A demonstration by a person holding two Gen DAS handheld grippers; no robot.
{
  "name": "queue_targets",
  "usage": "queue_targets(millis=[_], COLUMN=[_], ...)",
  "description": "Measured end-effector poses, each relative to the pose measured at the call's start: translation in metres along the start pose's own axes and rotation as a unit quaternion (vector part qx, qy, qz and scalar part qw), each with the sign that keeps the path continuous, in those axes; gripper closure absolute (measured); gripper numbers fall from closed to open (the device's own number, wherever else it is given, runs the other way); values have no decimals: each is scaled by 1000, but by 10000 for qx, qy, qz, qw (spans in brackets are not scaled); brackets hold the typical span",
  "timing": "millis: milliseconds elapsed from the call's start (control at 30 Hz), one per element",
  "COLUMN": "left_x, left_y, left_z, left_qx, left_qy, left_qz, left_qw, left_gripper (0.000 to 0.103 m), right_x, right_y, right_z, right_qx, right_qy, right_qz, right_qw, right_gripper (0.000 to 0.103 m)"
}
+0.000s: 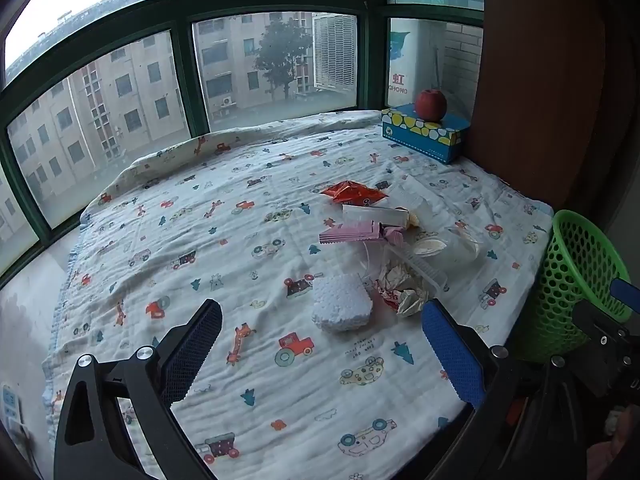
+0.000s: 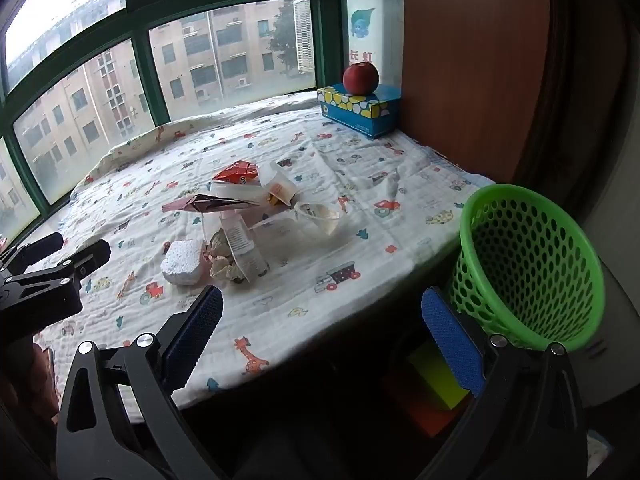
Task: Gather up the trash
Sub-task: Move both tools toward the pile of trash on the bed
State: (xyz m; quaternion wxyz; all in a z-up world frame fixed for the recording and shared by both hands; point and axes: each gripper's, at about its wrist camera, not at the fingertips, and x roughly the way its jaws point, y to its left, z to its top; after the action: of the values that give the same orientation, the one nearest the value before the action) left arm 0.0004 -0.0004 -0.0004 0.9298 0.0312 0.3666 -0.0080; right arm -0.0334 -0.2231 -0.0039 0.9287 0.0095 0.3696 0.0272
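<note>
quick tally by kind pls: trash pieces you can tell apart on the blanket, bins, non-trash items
Trash pieces: 5 clear ones: foam block, crumpled paper, pink wrapper, red wrapper, clear cup; more clear plastic overlaps, uncountable
Bins: 1, green basket
Non-trash: 2, apple, tissue box
Total: 8

From my left wrist view, upper right of the frame, a white sign behind the window glass (image 1: 401, 76) shows a red character above the letters "QHONG". The crumpled red-orange snack wrapper (image 1: 352, 192) carries print too small to read.
</note>
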Motion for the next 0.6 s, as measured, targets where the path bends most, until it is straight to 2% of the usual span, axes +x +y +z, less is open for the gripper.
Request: queue_targets(millis=[600], left_x=[10], left_y=[6], left_z=[-1], left_qx=[-164], left_qy=[137], left_qz=[-84], left_qw=[9997], left_gripper=[6], right_x=[2], right_y=[-3], right_z=[1], right_qx=[90], right_qy=[24], right_qz=[34], right_qw=[10000], right_gripper=[5])
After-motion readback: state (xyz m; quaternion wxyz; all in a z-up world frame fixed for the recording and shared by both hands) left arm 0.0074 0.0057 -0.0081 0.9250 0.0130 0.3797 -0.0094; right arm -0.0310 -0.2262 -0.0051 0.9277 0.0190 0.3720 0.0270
